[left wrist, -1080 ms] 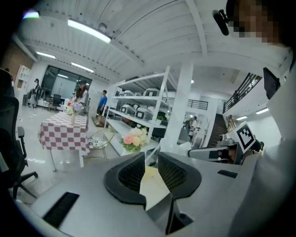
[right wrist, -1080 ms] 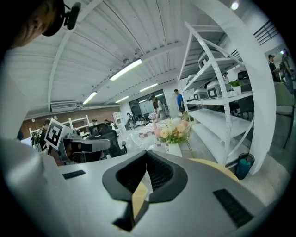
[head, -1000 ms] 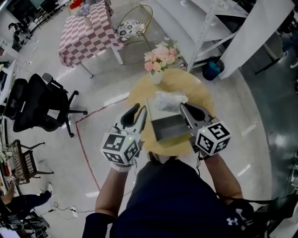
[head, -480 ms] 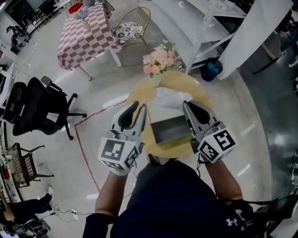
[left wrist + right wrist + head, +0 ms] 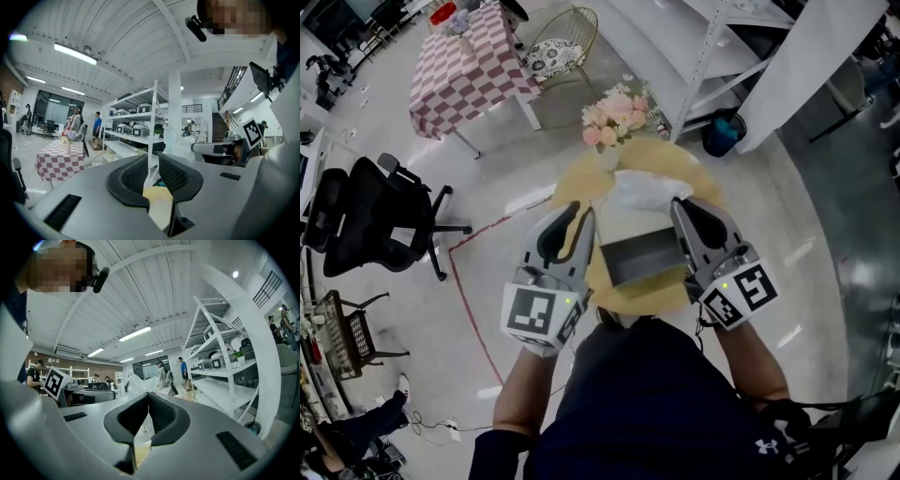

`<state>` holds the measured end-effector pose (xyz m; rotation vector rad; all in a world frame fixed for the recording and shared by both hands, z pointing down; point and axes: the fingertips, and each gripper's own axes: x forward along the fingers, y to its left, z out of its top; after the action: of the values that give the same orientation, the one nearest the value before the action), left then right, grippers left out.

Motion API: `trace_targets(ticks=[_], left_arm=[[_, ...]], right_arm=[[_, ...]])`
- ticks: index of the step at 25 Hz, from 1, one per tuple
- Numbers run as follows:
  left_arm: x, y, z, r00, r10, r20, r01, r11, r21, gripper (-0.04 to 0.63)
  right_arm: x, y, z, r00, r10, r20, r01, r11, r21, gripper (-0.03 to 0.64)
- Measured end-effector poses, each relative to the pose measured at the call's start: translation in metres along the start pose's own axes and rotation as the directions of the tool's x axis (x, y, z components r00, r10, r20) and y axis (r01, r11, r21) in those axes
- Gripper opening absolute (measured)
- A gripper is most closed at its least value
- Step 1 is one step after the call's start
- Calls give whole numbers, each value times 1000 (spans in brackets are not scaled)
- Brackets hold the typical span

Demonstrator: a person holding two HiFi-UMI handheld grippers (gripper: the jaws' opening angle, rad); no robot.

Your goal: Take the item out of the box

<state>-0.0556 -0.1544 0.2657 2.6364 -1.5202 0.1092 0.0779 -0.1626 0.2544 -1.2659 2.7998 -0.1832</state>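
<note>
An open grey box [image 5: 641, 259] sits on a round yellow table [image 5: 577, 180]. A crumpled clear plastic bag [image 5: 643, 190] lies at the box's far end, partly over its rim. My left gripper [image 5: 584, 218] hangs beside the box's left wall and my right gripper [image 5: 678, 208] beside its right wall. Both have their jaws together with nothing between them. In the left gripper view the left gripper [image 5: 153, 161] points past the bag [image 5: 176, 139]. From the right gripper view, the right gripper [image 5: 148, 398] faces the bag [image 5: 139, 380] too.
A vase of pink flowers [image 5: 612, 118] stands at the table's far edge. Beyond are a checkered table [image 5: 465, 64], a wire chair [image 5: 563, 42] and white shelving [image 5: 722, 42]. A black office chair [image 5: 370, 216] stands on the left. People stand far off.
Both grippers have shifted slightly along the box's sides, the left one a little lower in view. The box and bag have not moved.
</note>
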Motion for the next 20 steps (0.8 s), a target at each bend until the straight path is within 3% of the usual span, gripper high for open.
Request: trace_targets(ticks=[4, 10, 20], left_arm=[[0, -4, -9, 999, -4, -54, 4, 1000, 0, 83], [1, -2, -5, 1000, -7, 8, 7, 1000, -8, 80], [3, -4, -2, 1000, -7, 22, 7, 1000, -23, 78]], right_arm=[[1, 0, -4, 1000, 8, 0, -8, 1000, 5, 14], [1, 0, -7, 1000, 10, 3, -10, 1000, 12, 14], [-1, 1, -3, 1000, 12, 24, -12, 1000, -4, 14]])
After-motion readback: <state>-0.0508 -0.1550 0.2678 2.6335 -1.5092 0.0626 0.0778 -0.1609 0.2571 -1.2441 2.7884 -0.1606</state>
